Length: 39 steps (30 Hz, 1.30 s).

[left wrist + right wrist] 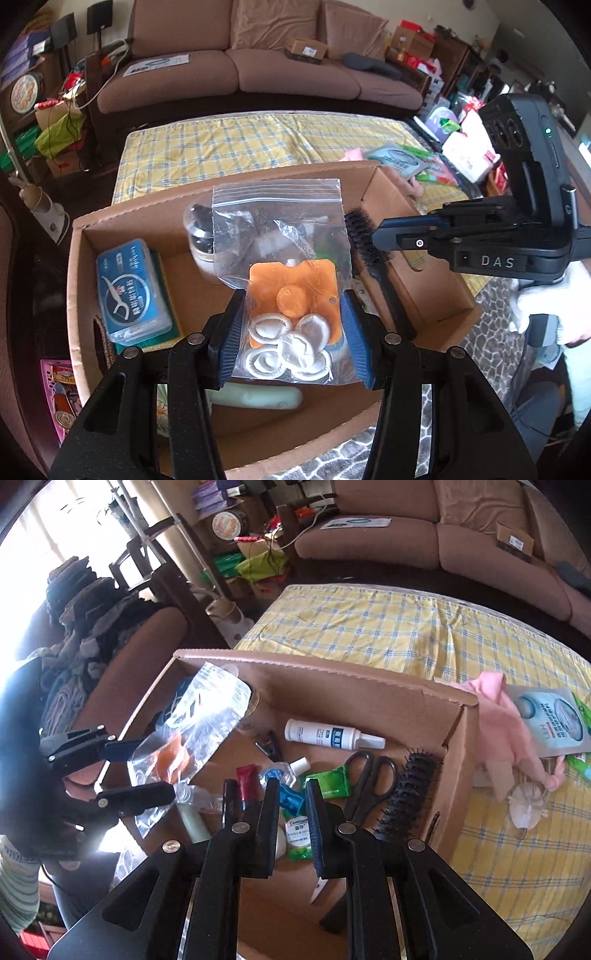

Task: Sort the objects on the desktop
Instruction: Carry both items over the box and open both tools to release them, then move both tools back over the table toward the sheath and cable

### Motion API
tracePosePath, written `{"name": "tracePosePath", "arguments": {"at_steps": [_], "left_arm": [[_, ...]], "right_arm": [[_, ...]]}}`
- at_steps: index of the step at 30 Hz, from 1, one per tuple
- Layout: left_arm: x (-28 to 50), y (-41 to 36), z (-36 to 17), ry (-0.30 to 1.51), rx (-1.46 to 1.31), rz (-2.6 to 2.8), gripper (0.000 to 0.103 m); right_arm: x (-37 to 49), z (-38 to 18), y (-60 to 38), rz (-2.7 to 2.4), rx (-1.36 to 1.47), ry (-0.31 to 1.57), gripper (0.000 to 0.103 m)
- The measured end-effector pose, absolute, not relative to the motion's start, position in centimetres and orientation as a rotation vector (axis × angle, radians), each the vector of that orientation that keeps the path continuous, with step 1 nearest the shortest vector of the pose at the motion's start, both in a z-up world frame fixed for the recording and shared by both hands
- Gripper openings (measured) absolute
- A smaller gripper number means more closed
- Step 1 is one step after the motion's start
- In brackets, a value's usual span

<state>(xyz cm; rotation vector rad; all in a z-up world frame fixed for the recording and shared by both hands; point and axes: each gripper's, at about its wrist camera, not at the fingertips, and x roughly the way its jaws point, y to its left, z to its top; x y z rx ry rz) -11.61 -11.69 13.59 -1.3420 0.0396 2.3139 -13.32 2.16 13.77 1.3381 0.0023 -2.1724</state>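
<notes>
A clear zip bag (277, 229) with an orange card and several white rubber rings hangs over the open cardboard box (147, 206). My left gripper (291, 299) is shut on the bag's lower part, blue pads pressing both sides. In the right wrist view the same bag (207, 709) hangs from the left gripper (155, 771) at the box's left end. My right gripper (293, 786) is shut and empty above the box (351, 698); in the left wrist view the right gripper (380, 236) hovers by the hairbrush (369, 251).
The box holds a blue floss-pick case (133, 291), a white spray bottle (328, 734), scissors (369, 779), the hairbrush (410, 790) and a green packet (328, 781). A pink cloth (506, 723) and a mask packet (554, 720) lie on the yellow checked tablecloth (406, 627).
</notes>
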Motion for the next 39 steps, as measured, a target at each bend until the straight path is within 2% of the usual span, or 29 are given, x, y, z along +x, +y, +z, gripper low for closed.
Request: {"name": "tracePosePath", "arguments": {"at_steps": [2, 6, 7, 8, 9, 12, 16, 18, 20, 22, 28, 36, 39], "left_arm": [[-11.8, -9.8, 13.4, 0.087, -1.341, 2.294, 0.048], [-12.9, -6.0, 11.5, 0.132, -1.397, 2.226, 0.049], [-13.3, -5.3, 10.7, 0.137, -1.425, 2.215, 0.056], [-13.7, -4.7, 10.0, 0.149, -1.448, 2.214, 0.069], [-13.9, -4.3, 9.5, 0.163, -1.463, 2.225, 0.073], [-13.4, -4.5, 10.0, 0.17, -1.434, 2.275, 0.072], [-12.5, -5.4, 12.3, 0.115, -1.371, 2.303, 0.074], [-11.7, -4.9, 13.9, 0.097, -1.321, 2.294, 0.08], [-10.7, -3.7, 15.4, 0.08, -1.253, 2.273, 0.098], [-9.8, -1.7, 16.8, 0.083, -1.193, 2.247, 0.103], [-8.2, 7.1, 17.6, 0.265, -1.118, 2.203, 0.103], [-9.2, 17.5, 13.3, 0.347, -1.191, 2.158, 0.102], [-10.7, 20.6, 11.1, 0.378, -1.254, 2.145, 0.092]], "right_arm": [[-13.1, 14.7, 3.5, -2.208, 1.318, -0.032, 0.028], [-12.5, 16.1, 6.3, -2.253, 1.3, -0.074, 0.031], [-12.4, 16.3, 6.8, -2.262, 1.3, -0.072, 0.032], [-12.2, 16.5, 7.4, -2.267, 1.303, -0.075, 0.033], [-12.0, 16.6, 8.0, -2.274, 1.304, -0.079, 0.033], [-11.0, 17.4, 10.0, -2.3, 1.285, -0.093, 0.036], [-9.9, 18.8, 13.2, -2.357, 1.246, -0.113, 0.051], [-9.4, 19.3, 15.1, -2.393, 1.239, -0.113, 0.054], [-8.8, 19.7, 17.7, -2.443, 1.233, -0.126, 0.063], [-8.2, 19.9, 20.8, -2.489, 1.237, -0.177, 0.07], [-6.3, 18.8, 30.4, -2.634, 1.321, -0.257, 0.07], [-4.4, 15.6, 40.4, -2.737, 1.42, -0.362, 0.071], [-4.8, 14.3, 43.1, -2.755, 1.432, -0.416, 0.07]]}}
